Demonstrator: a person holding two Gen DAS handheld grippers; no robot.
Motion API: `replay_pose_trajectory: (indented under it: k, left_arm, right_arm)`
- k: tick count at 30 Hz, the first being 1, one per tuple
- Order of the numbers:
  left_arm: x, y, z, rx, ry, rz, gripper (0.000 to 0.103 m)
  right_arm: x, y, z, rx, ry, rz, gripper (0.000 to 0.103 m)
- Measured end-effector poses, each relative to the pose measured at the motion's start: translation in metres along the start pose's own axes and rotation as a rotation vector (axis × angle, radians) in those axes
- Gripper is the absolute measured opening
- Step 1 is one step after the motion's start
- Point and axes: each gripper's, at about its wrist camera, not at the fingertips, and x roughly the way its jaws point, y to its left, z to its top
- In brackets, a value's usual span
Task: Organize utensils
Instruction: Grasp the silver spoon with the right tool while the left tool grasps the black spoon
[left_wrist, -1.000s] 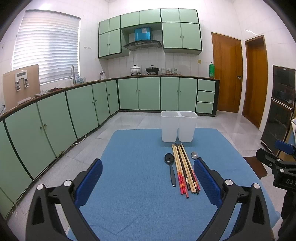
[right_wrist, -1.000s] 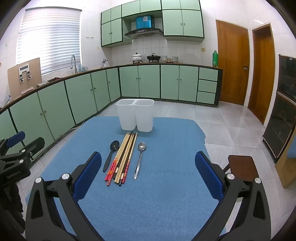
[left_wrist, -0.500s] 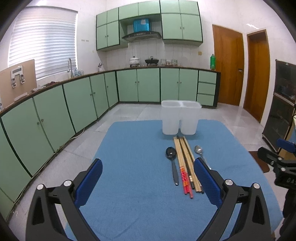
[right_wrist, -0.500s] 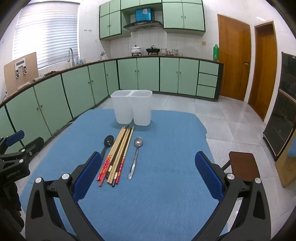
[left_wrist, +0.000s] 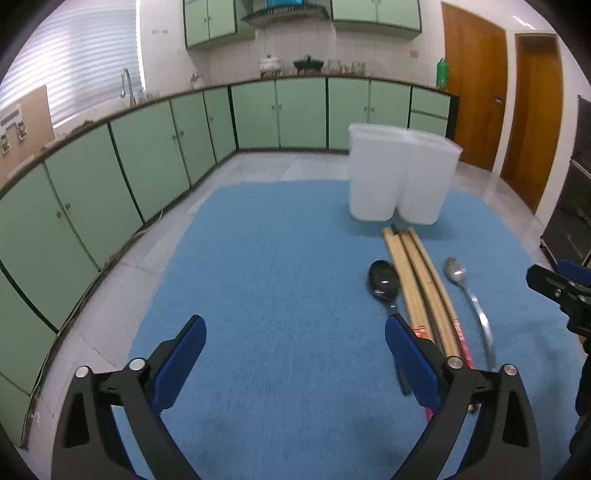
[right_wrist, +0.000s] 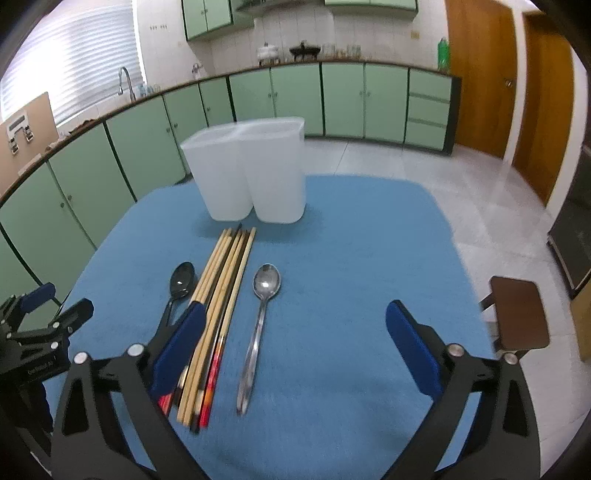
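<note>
The approach step is judged in hand: both claws, left claw (left_wrist: 293, 356) and right claw (right_wrist: 295, 341), are held wide open and empty above the chopsticks (right_wrist: 221, 291) and steel spoon (right_wrist: 260, 325) lying before the white bins (right_wrist: 255, 173) on the bench (right_wrist: 351, 258), so a descent is needed next.

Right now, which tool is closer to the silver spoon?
Right. The right tool is open with the silver spoon between its fingers; the left tool sits left of the chopsticks, spoon beyond them.

black spoon (left_wrist: 384, 284) handle (behind tongs)

Chopsticks (right_wrist: 221, 295) between two spoons (right_wrist: 264, 306)
</note>
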Motion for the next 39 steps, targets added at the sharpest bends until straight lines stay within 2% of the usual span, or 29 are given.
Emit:
replay_pose_trajectory:
  k: [2,4,6,9,16,17,19,20,27,35,39]
  left_arm:
    - [0.013,0.003,0.002,-0.012,0.024,-0.002,0.091]
    - [0.026,0.007,0.004,-0.027,0.046,-0.005,0.089]
    - [0.035,0.009,0.005,-0.038,0.061,-0.005,0.088]
    - [0.045,0.010,0.006,-0.039,0.075,0.000,0.088]
    - [0.062,0.010,0.011,-0.039,0.097,-0.017,0.087]
    - [0.063,0.007,0.012,-0.035,0.099,-0.025,0.087]
    - [0.065,0.001,0.012,-0.025,0.103,-0.045,0.087]
    - [0.065,-0.003,0.012,-0.021,0.105,-0.056,0.087]
    - [0.075,-0.035,0.014,0.035,0.135,-0.144,0.087]
    - [0.091,-0.051,0.015,0.100,0.170,-0.110,0.089]
    - [0.098,-0.039,0.020,0.107,0.176,-0.094,0.090]
  right_arm:
    - [0.021,0.001,0.005,0.005,0.039,0.021,0.082]
    - [0.038,0.002,0.008,0.008,0.066,0.028,0.079]
    - [0.054,0.003,0.009,0.015,0.104,0.044,0.072]
    - [0.073,0.005,0.008,0.021,0.150,0.061,0.066]
    - [0.084,0.013,0.009,0.005,0.155,0.058,0.054]
    - [0.085,0.015,0.009,-0.002,0.152,0.056,0.045]
    - [0.086,0.020,0.008,-0.033,0.147,0.037,0.037]
    - [0.086,0.020,0.007,-0.043,0.143,0.037,0.027]
    - [0.081,0.007,0.004,-0.030,0.141,0.051,0.026]
    - [0.084,0.009,0.012,-0.037,0.145,0.050,0.026]
    - [0.083,0.014,0.011,-0.049,0.142,0.030,0.026]
